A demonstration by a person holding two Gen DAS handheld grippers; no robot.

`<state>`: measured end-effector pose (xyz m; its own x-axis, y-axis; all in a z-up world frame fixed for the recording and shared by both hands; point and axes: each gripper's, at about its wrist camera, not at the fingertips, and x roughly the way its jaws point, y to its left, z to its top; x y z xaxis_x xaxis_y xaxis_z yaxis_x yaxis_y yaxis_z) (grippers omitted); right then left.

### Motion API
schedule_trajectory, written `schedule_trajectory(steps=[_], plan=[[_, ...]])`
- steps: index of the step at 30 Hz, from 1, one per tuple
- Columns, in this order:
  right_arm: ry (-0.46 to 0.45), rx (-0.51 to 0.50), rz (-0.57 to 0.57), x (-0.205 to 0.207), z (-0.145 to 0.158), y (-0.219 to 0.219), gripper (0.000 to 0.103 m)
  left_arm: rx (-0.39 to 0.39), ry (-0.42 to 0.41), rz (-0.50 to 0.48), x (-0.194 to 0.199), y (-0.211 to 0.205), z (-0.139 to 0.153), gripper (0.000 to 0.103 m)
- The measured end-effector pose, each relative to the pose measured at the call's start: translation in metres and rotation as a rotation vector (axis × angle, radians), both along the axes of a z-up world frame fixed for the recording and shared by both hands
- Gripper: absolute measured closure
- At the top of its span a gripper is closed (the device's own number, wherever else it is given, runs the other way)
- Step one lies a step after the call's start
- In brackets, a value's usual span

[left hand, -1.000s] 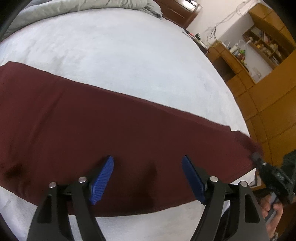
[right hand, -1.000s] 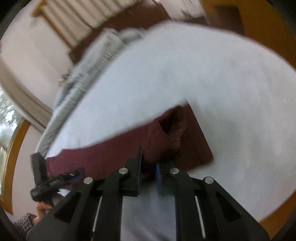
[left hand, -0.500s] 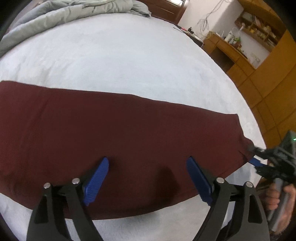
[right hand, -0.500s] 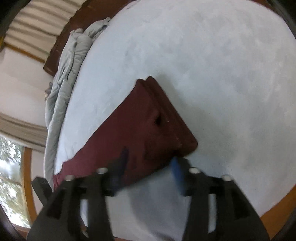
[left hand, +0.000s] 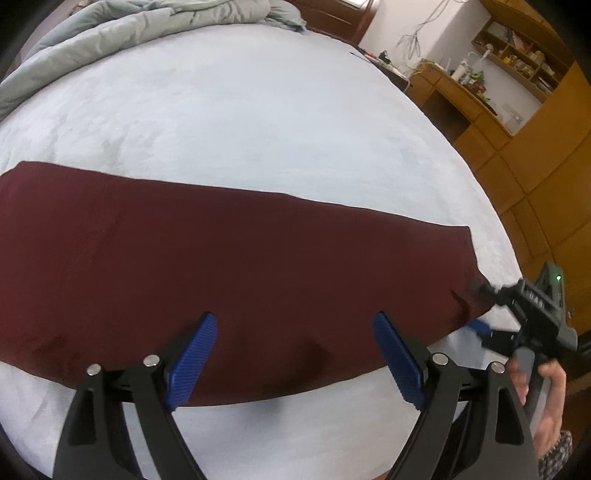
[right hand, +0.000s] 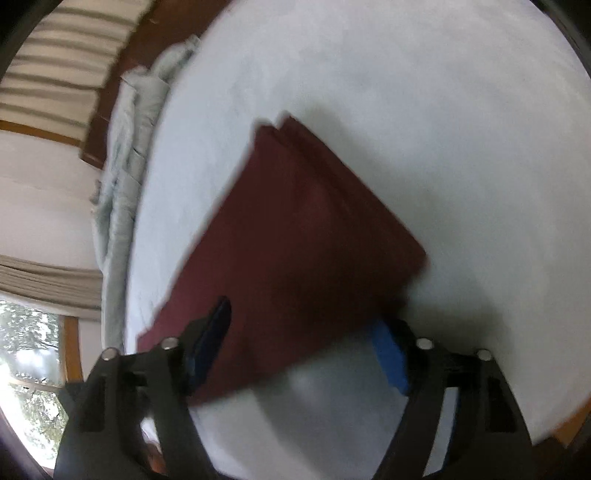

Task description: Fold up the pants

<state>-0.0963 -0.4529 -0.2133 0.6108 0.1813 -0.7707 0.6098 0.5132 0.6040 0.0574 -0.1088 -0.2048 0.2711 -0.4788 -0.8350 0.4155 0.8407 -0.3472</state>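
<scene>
Dark maroon pants (left hand: 236, 266) lie flat in a long band across the pale bed, folded lengthwise. My left gripper (left hand: 295, 354) is open and empty, hovering over the band's near edge. My right gripper (left hand: 480, 306) shows at the right end of the band, open at the corner of the cloth. In the right wrist view the pants (right hand: 295, 236) run away from the camera, and my right gripper (right hand: 299, 347) is open with its blue pads either side of the near corner, holding nothing.
The bed (left hand: 258, 110) has a pale blue-white cover. A crumpled grey duvet (left hand: 129, 33) lies along the far edge. Wooden cabinets and a desk (left hand: 517, 129) stand right of the bed. A window (right hand: 33, 350) is beyond the far end.
My right gripper let go of the pants' end and opened; the lifted cloth dropped flat onto the bed. My left gripper stayed open and drew back slightly.
</scene>
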Motion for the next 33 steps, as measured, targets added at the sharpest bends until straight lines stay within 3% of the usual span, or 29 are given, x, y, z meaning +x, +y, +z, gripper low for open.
schedule_trajectory(steps=[1,3,4,5,7,12,15,19,22,25,27,29,31,33], plan=[[-0.030,0.001,0.005,0.000,-0.001,-0.004,0.034,0.004,0.000,0.010,0.002,0.003,-0.001,0.016],[-0.071,0.033,-0.014,0.007,-0.008,-0.014,0.050,0.007,0.007,0.034,0.004,0.012,-0.005,0.016],[-0.089,0.053,-0.019,0.009,-0.012,-0.019,0.071,0.007,0.009,0.044,0.005,0.015,-0.006,0.016],[-0.122,0.096,-0.020,0.013,-0.016,-0.026,0.083,0.013,0.006,0.060,0.006,0.018,-0.006,0.016],[-0.188,0.146,0.000,0.017,-0.014,-0.030,0.086,0.020,0.002,0.077,0.009,0.023,-0.007,0.016],[-0.372,0.114,0.051,0.004,0.035,-0.037,0.090,0.021,-0.040,0.123,0.011,0.034,0.004,0.016],[-0.432,0.073,0.030,-0.006,0.061,-0.048,0.090,0.003,-0.117,0.138,0.005,0.037,0.020,0.016],[-0.295,0.030,-0.056,-0.014,0.041,-0.072,0.090,0.058,-0.119,0.115,0.006,0.033,0.004,0.016],[-0.067,0.026,-0.106,-0.012,-0.012,-0.080,0.089,0.102,-0.038,0.106,0.014,0.035,-0.029,0.016],[-0.108,0.098,-0.124,-0.018,-0.021,-0.087,0.089,0.109,-0.088,0.067,0.006,0.034,-0.032,0.014],[-0.122,0.070,-0.117,-0.022,-0.010,-0.082,0.089,0.135,-0.071,0.055,0.003,0.032,-0.022,0.015],[-0.142,-0.012,-0.088,-0.017,0.007,-0.071,0.088,0.024,-0.067,0.064,-0.001,0.038,-0.002,0.013],[-0.068,-0.059,-0.079,-0.015,0.006,-0.060,0.088,0.068,-0.083,0.053,0.001,0.036,-0.003,0.013],[-0.014,-0.020,-0.102,-0.011,-0.013,-0.064,0.087,0.118,-0.009,0.018,0.011,0.035,-0.027,0.014]])
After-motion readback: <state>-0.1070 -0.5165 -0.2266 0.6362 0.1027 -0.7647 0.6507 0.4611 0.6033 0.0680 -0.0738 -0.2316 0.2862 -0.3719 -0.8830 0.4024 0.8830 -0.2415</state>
